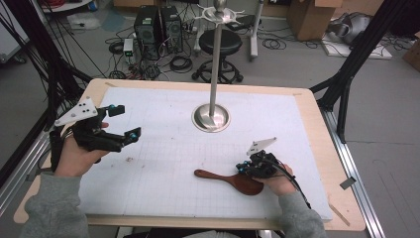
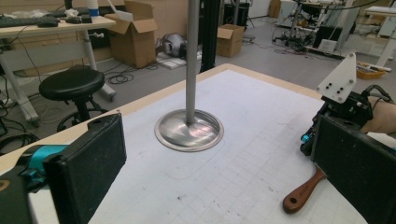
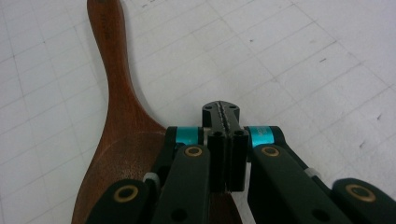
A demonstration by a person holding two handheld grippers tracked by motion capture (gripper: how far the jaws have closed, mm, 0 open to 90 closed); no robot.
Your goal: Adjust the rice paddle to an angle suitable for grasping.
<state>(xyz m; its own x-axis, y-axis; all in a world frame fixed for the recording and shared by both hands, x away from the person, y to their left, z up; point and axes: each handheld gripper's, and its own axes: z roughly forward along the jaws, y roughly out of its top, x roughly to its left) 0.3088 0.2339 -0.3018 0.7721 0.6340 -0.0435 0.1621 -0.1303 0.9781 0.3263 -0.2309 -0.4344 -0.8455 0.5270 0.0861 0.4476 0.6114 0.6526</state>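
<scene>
A brown wooden spoon [image 1: 218,177] lies flat on the white gridded mat [image 1: 163,163], handle pointing left, bowl toward the right hand. My right gripper [image 1: 246,167] hovers low over the bowl end, jaws shut with nothing between them. In the right gripper view the closed tips [image 3: 221,112] sit just right of the spoon [image 3: 121,135], which runs up the left side. My left gripper [image 1: 126,121] is held over the mat's left edge, open and empty. The left gripper view has its wide-apart pads [image 2: 88,163] framing the spoon handle [image 2: 303,192] and the right gripper [image 2: 327,126].
A steel pole on a round base [image 1: 211,119] stands at the middle back of the mat, also in the left gripper view as the base [image 2: 189,133]. The mat rests on a wooden table [image 1: 317,124]. A stool, computers and cables are on the floor beyond.
</scene>
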